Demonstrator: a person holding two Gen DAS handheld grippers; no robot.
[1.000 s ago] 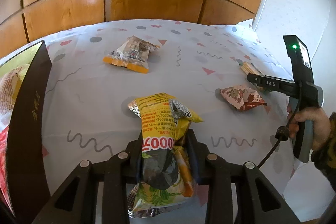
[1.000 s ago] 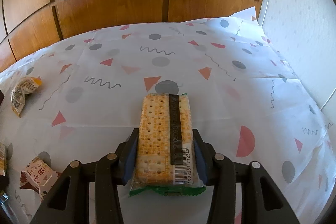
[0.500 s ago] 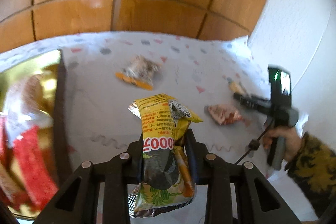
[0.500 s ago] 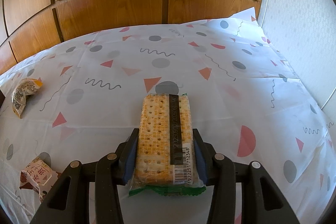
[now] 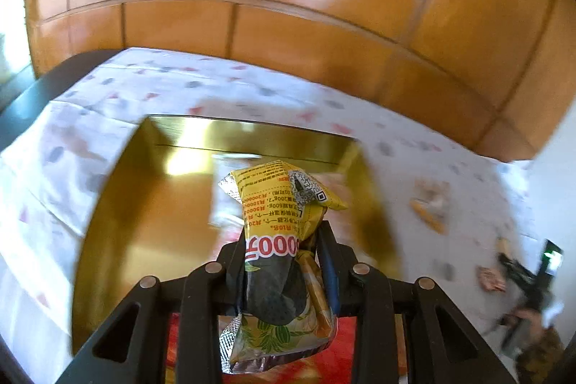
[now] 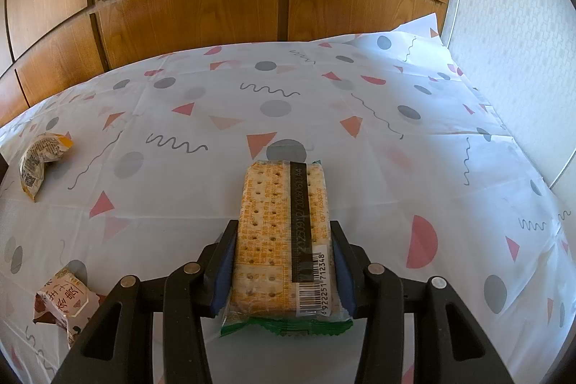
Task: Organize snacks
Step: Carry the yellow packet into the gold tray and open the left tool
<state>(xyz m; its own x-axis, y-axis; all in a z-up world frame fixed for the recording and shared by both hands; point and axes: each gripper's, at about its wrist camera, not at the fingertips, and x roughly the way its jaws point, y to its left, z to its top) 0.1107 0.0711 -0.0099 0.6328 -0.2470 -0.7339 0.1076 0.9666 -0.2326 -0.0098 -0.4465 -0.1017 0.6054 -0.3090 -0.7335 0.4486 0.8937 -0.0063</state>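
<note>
So the left gripper [image 5: 279, 261] is clamped tight on a yellow snack packet [image 5: 279, 240], jaws squeezing its crumpled middle, with the printed top sticking up toward the centre of the left wrist view and the silvery bottom edge hanging down at the lower middle. Right behind and under it there's a gold box [image 5: 144, 204] filling the middle and left of the frame, and some red packaging [image 5: 345, 358] peeks out at the bottom edge below the gripper. The whole view is pretty blurry. Past the box the patterned tablecloth [image 5: 64, 139] runs to the wooden panelling [image 5: 288, 24] across the top. Over at the right edge a couple of loose snacks lie on the cloth, an orange-trimmed packet [image 5: 430, 207] and a small reddish packet [image 5: 489, 278], with the person's hand [image 5: 529, 315] on the other gripper in the lower right corner. In the right wrist view, the right gripper [image 6: 280, 272] is closed on a cracker pack [image 6: 284, 236] from both long sides, barcode facing up, dead centre low in the frame, held above the tablecloth. Out at the left edge sits the orange-trimmed packet, and the reddish packet is down in the lower left corner.
</note>
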